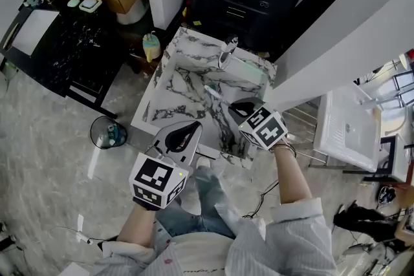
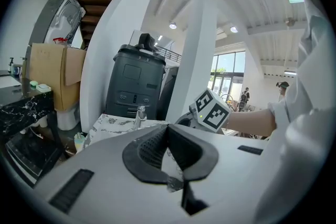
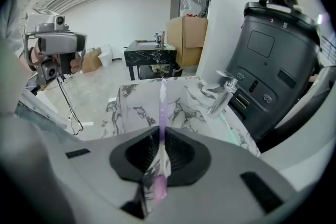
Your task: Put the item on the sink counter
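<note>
The right gripper (image 3: 159,136) pinches a slim lilac-and-white item (image 3: 162,107) between its pads. The item stands out straight ahead of the jaws, raised above the marble desk (image 3: 134,107) and not touching it. The chrome faucet (image 3: 223,93) is ahead of this gripper and to its right. The left gripper (image 2: 168,131) has its jaws pressed together with nothing between them, and hangs to the left of the right gripper, by the desk's near edge
</note>
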The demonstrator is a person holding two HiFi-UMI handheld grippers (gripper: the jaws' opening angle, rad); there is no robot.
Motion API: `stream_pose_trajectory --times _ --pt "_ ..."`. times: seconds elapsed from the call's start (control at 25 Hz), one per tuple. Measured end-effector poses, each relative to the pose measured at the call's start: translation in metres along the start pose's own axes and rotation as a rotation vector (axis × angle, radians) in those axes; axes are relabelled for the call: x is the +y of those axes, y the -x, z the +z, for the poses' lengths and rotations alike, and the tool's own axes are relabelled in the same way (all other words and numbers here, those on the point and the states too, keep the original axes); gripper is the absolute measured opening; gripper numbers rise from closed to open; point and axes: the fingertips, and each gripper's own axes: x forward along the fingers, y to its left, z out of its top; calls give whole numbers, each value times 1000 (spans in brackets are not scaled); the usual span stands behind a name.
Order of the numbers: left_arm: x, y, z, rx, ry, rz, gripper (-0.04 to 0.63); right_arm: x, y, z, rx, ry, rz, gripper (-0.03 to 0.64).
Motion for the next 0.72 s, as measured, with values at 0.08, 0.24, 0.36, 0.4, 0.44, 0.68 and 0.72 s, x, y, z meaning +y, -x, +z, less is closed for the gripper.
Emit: stream_pose_trajectory --times 0.08,0.24,0.36,0.4,0.44,0.68,0.72 --pt "1 15 -3 3 -10 -15 15 17 3 6 -5 -4 -21 41" --pt "4 46 -10 13 -26 -38 15 57 7 19 -16 -18 -43 41" --pt "2 69 -15 18 -34 -53 15 88 14 29 -34 -29 -57 41" --pt "1 76 -17 20 -37 -58 15 97 16 32 -40 -32 -62 42" --pt "0 84 -18 21 -40 -63 15 107 19 34 -46 -35 -67 41" --pt "-3 131 -33 29 -49 -90 15 165 29 39 -83 -97 -95 42" --pt "-4 138 -36 31 -50 -94 15 175 29 38 -82 -110 -95 43"
